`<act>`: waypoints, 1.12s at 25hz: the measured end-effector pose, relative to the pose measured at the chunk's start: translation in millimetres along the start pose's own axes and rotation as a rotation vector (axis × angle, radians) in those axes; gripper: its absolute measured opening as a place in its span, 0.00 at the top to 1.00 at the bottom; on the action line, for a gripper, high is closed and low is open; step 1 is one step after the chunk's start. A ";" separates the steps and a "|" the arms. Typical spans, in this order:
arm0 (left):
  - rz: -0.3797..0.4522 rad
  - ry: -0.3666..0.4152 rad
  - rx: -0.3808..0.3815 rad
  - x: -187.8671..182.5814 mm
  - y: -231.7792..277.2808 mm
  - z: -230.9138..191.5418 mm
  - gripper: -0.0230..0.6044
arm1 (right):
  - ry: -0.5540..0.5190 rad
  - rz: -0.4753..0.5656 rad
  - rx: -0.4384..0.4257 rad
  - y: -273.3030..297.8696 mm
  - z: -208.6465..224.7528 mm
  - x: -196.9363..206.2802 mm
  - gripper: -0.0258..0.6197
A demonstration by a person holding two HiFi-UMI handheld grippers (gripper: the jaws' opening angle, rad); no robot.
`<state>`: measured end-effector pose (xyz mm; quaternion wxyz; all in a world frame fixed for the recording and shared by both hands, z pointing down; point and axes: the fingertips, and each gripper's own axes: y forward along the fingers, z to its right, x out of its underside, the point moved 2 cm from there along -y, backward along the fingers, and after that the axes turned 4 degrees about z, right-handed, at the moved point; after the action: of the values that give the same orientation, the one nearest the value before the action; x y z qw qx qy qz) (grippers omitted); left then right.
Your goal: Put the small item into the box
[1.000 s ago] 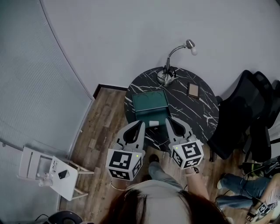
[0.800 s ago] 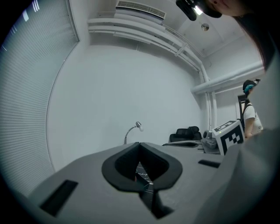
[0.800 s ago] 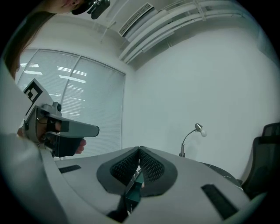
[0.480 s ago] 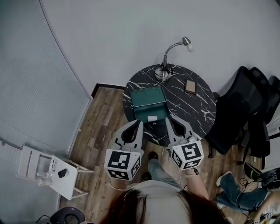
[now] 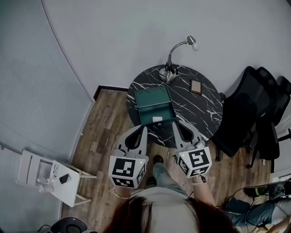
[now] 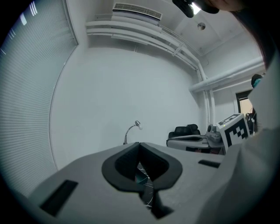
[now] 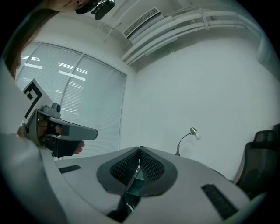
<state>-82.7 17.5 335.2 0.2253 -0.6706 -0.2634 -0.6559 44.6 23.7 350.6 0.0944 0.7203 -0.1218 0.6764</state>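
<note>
Both tongs are pressed together and pinch nothing. The left gripper (image 6: 139,145) shows its dark pads meeting at the tip in its own view, and the right gripper (image 7: 139,151) shows the same. Each leaves only a thin slot lower down, through which a bit of table or green box shows.

The head view alone lays out the whole scene. A round black marble-patterned table (image 5: 207,113) carries an open dark green box (image 5: 152,98), a silver gooseneck desk lamp (image 5: 169,73) and a small tan rectangular object (image 5: 196,86). The small white item (image 5: 158,119) lies at the box's near edge, and from above I cannot tell whether it is inside or on the table against the box. Both grippers hover over the table's near rim, one on either side of that item and clear of it. A black office chair (image 5: 254,109) stands to the right, just beside the table.

The gripper views add what the head view lacks: a ceiling air-conditioning unit (image 6: 136,10) and slatted window blinds (image 7: 72,109). Each also catches the other gripper off to its side.
</note>
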 end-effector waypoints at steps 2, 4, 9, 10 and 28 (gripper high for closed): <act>0.001 -0.004 0.001 1.5 -3.2 0.4 0.95 | -0.002 -0.003 0.004 -3.3 -2.0 0.7 0.92; 0.006 -0.007 0.001 2.1 -6.1 0.8 0.95 | -0.008 -0.006 0.009 -6.4 -4.0 1.0 0.92; 0.020 0.003 -0.001 1.4 -13.9 2.0 0.95 | -0.021 -0.013 0.029 -12.8 -7.1 0.5 0.92; 0.019 0.002 0.002 1.8 -14.5 2.3 0.95 | -0.020 -0.015 0.033 -13.8 -7.0 0.8 0.92; 0.037 -0.012 0.011 5.4 -26.3 9.5 0.95 | -0.005 -0.020 0.065 -30.8 -9.0 1.0 0.92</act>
<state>-92.5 44.0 339.2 0.2396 -0.6781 -0.2561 -0.6459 45.4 55.7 353.1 0.0775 0.7259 -0.0928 0.6771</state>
